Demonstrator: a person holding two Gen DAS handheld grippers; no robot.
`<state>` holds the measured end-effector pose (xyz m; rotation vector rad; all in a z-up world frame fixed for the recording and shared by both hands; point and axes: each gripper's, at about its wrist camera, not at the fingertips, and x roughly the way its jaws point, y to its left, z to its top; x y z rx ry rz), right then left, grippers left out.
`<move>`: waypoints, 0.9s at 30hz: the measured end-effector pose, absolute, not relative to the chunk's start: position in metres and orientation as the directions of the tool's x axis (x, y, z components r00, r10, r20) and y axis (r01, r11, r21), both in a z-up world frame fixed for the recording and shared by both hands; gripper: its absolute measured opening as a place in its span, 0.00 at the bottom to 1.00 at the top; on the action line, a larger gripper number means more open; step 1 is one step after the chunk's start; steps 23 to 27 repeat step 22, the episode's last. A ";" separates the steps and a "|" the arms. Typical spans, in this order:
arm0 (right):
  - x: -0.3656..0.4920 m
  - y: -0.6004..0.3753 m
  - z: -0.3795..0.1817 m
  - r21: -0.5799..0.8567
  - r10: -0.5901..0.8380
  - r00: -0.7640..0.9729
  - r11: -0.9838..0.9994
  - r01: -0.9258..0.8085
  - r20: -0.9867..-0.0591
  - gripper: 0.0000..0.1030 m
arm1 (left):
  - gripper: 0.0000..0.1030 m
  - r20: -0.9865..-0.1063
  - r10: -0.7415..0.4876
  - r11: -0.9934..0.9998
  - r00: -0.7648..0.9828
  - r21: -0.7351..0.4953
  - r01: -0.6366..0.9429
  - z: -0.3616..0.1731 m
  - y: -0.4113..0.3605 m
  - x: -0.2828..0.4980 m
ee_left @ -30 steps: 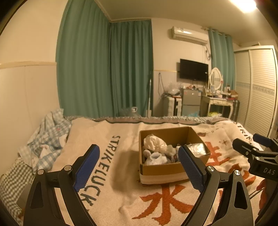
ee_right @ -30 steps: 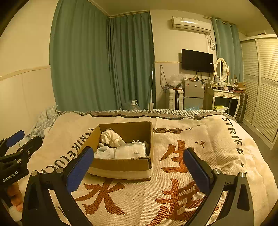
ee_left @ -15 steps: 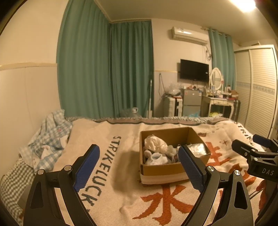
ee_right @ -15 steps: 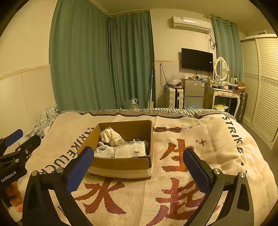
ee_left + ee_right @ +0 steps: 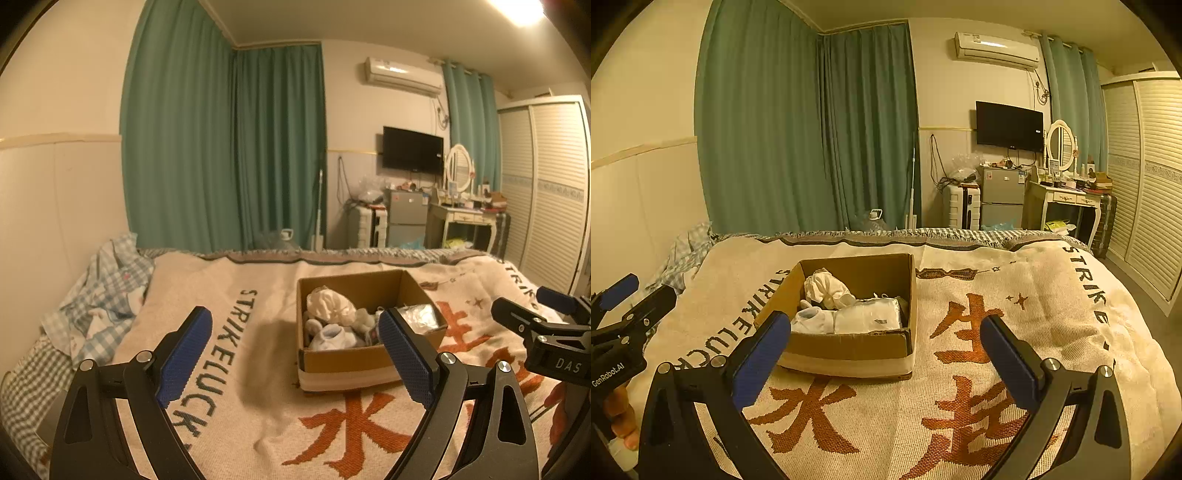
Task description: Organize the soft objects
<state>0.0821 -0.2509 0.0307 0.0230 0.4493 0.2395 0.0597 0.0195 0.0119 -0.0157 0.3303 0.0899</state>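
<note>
A brown cardboard box [image 5: 351, 363] [image 5: 849, 350] sits on the bed's printed blanket [image 5: 229, 369] [image 5: 960, 369]. It holds several soft white items: a bunched white cloth [image 5: 328, 304] [image 5: 827, 288], small white socks [image 5: 332, 338] [image 5: 812, 317] and a flat plastic-wrapped white pack [image 5: 868, 314] [image 5: 421, 317]. My left gripper [image 5: 291, 354] is open and empty, held above the blanket in front of the box. My right gripper [image 5: 886, 350] is open and empty, just in front of the box. Each gripper shows at the edge of the other's view.
A crumpled blue-checked cloth [image 5: 99, 295] [image 5: 683, 254] lies at the bed's left side by the wall. Beyond the bed's foot stand green curtains [image 5: 221, 147], a small fridge [image 5: 1001, 199], a dressing table [image 5: 1067, 199] and a louvred wardrobe [image 5: 1145, 177].
Both views have shifted very slightly; the box sits a touch lower and nearer in the right wrist view. Both grippers stay open and empty.
</note>
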 end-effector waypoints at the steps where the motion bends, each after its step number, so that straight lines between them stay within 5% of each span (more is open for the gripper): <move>1: 0.082 -0.251 0.030 0.075 0.235 0.873 0.972 -0.224 -0.429 1.00 | 0.90 -0.326 0.084 0.996 0.942 -0.001 -0.089 0.011 0.019 0.060; 27: 0.084 -0.247 0.027 0.070 0.227 0.868 0.973 -0.218 -0.442 1.00 | 0.90 -0.327 0.091 0.995 0.941 -0.002 -0.097 0.012 0.020 0.060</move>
